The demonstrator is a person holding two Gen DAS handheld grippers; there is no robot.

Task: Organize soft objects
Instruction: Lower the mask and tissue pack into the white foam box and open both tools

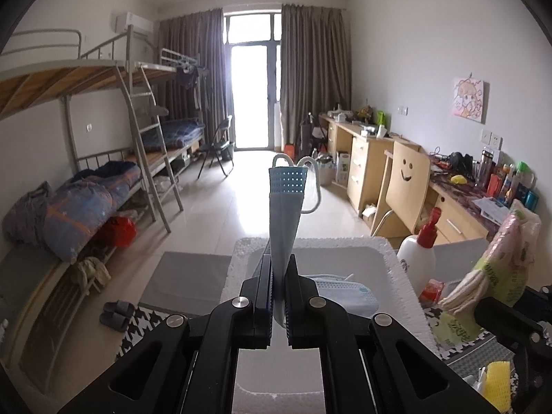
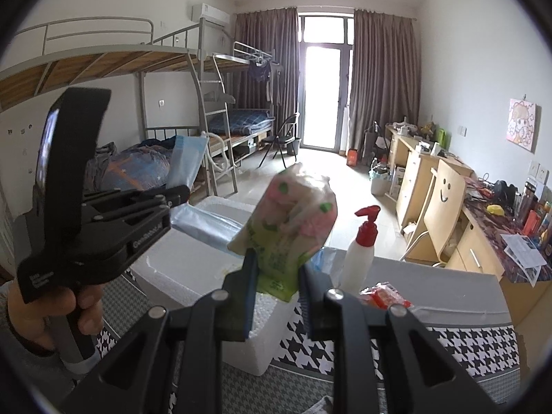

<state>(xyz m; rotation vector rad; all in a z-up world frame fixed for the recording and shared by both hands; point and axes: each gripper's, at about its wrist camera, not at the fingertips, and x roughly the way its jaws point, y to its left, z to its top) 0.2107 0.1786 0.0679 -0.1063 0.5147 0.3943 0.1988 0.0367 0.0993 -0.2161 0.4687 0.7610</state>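
My left gripper (image 1: 279, 265) is shut on a folded blue face mask (image 1: 286, 207), which stands upright with its white ear loops at the top. It hangs over an open white foam box (image 1: 396, 265) in which another blue mask (image 1: 345, 293) lies. My right gripper (image 2: 277, 265) is shut on a clear packet of green and pink cloths (image 2: 293, 220), held up just right of the foam box (image 2: 193, 269). In the right wrist view a hand (image 2: 51, 310) carries the left gripper (image 2: 172, 193) with its mask (image 2: 188, 162) above the box's left side.
A white pump bottle with a red top (image 2: 360, 252) and a red packet (image 2: 383, 295) stand right of the box on a houndstooth cloth (image 2: 465, 345). A yellow sponge (image 1: 498, 383) lies near the right edge. Bunk beds line the left wall, desks and a chair the right.
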